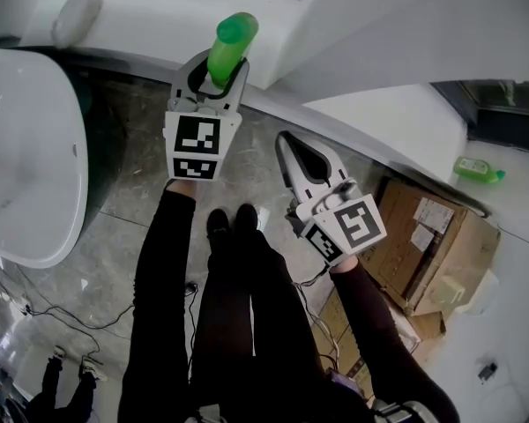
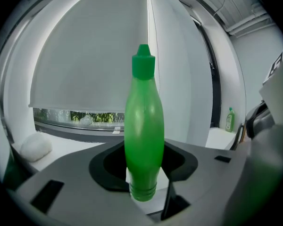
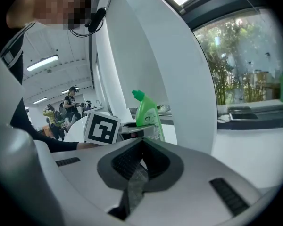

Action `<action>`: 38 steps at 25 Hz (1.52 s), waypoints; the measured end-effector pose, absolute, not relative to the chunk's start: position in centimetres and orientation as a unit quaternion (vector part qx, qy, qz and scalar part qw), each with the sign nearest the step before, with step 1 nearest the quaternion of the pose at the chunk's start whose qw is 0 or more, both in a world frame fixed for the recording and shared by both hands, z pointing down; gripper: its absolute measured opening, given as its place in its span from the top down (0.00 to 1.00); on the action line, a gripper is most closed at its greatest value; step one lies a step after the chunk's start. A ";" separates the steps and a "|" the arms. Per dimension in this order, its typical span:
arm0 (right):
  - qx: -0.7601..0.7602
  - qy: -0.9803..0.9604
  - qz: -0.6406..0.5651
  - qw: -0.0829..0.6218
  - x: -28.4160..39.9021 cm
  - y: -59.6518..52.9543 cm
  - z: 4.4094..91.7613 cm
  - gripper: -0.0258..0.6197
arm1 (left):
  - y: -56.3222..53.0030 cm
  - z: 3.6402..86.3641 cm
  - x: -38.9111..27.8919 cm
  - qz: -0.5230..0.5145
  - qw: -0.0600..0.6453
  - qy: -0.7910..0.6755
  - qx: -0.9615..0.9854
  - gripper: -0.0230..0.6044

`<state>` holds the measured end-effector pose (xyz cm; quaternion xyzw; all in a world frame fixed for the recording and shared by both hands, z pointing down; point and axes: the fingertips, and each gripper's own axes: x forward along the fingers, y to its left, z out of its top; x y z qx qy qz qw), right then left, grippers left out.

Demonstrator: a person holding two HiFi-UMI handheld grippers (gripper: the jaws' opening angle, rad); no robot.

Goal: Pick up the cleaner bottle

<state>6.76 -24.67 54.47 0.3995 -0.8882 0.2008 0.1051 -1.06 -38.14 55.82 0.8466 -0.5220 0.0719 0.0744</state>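
Green cleaner bottle (image 2: 144, 126), slim, pointed cap, clamped in left gripper (image 1: 215, 81); right gripper (image 3: 142, 144) closed, empty.

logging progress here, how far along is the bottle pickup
Done: the left gripper has the bottle clamped upright, off any surface. In hand: holding it up. Left: nothing visible; the right gripper is shut and empty.

From above, the cleaner bottle (image 1: 232, 42) only pokes out past the left gripper (image 1: 217, 76), its lower half buried between the jaws. The small green bottle (image 2: 230, 119) way off to that gripper's right is too tiny to read.
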 end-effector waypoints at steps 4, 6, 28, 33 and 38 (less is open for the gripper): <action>0.393 -0.891 0.199 0.111 6.2 -23.9 51.5 0.96 | -35.8 52.4 -2.6 0.070 0.078 -0.531 0.841 0.67; 0.388 -0.893 0.198 0.112 5.9 -23.5 49.9 0.96 | -34.6 50.5 -3.3 0.072 0.075 -0.536 0.838 0.67; 0.232 -0.956 0.151 0.094 -5.4 -17.1 35.0 0.96 | -18.0 33.8 -15.8 0.046 0.065 -0.649 0.757 0.67; 0.194 -0.967 0.134 0.094 -9.3 -15.2 32.7 0.96 | -13.8 31.6 -19.3 0.058 0.065 -0.671 0.736 0.67; 0.168 -0.973 0.126 0.091 -11.9 -13.5 31.1 0.96 | -10.3 30.1 -22.1 0.052 0.070 -0.691 0.718 0.67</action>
